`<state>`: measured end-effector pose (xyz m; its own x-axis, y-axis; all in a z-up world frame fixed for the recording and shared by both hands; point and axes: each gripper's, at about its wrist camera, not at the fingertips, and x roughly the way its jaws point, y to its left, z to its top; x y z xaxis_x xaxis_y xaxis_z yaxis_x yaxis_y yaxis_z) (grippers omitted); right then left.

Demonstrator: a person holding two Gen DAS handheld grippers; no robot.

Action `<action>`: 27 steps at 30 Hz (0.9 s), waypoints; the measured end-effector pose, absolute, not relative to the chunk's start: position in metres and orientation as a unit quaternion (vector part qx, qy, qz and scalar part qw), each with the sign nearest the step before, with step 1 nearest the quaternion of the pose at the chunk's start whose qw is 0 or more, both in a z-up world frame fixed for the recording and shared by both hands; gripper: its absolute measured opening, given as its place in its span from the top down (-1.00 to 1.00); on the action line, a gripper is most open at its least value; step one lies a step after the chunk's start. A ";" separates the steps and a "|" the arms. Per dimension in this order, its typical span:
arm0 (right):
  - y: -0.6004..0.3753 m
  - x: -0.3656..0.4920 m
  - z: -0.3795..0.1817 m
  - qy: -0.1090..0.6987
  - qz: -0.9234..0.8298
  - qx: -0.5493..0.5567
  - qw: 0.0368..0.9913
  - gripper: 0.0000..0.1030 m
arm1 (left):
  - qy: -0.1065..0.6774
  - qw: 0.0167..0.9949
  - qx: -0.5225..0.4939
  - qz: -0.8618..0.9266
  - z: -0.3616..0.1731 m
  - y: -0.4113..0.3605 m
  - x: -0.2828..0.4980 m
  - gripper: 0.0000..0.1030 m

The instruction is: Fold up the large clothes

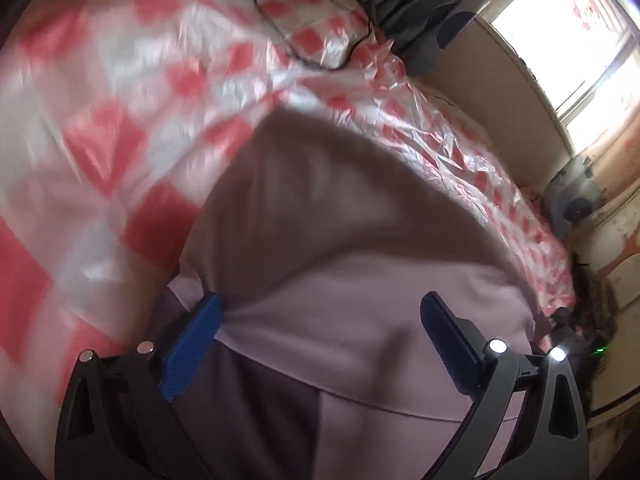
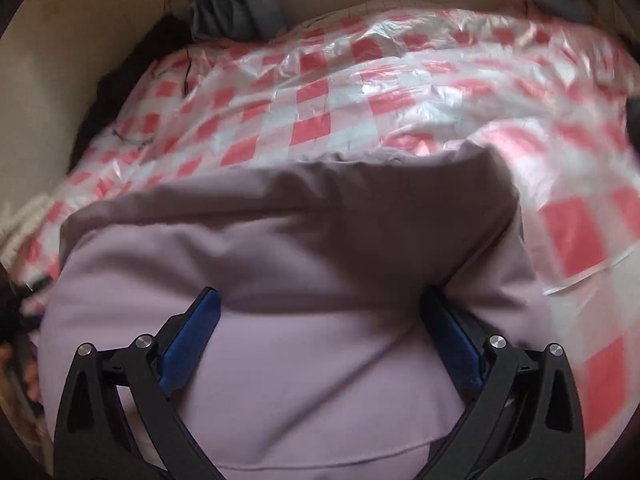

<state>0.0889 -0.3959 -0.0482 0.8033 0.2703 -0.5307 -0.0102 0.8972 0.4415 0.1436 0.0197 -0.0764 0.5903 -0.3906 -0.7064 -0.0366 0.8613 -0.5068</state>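
A large lilac garment [image 1: 340, 240] lies on a bed covered with a red-and-white checked plastic sheet [image 1: 120, 100]. My left gripper [image 1: 320, 312] is open, its fingers wide apart right over the garment, with cloth bulging between them. In the right wrist view the same garment [image 2: 280, 240] fills the lower middle, its far part folded over and in shadow. My right gripper [image 2: 320, 308] is open too, both blue pads [image 2: 192, 340] pressed against the cloth at either side of a raised fold. The left view is blurred by motion.
A pillow [image 1: 320, 28] under the checked sheet lies at the head of the bed. Grey clothes [image 1: 420, 20] are piled by the wall. A bright window [image 1: 568, 40] is at the right. A fan [image 1: 576, 200] stands beside the bed. The checked sheet [image 2: 360, 92] spreads beyond the garment.
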 end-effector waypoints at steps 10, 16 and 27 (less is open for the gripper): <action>-0.390 -0.003 -0.009 0.288 0.084 0.189 0.935 -0.87 | 0.414 0.872 -0.251 -0.075 -0.032 0.047 0.086 -0.85; -0.400 -0.060 -0.081 0.360 0.059 0.178 0.914 -0.88 | 0.450 0.844 -0.285 -0.067 -0.053 0.093 0.010 -0.85; -0.321 -0.155 -0.035 0.299 0.251 0.248 0.887 -0.87 | 0.448 0.815 -0.349 -0.115 -0.059 0.111 -0.067 -0.85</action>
<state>-0.1551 -0.3215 -0.0350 0.6959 0.5932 -0.4048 -0.2967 0.7508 0.5902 -0.0667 0.1106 -0.0594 0.5720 -0.5011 -0.6494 -0.1251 0.7292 -0.6728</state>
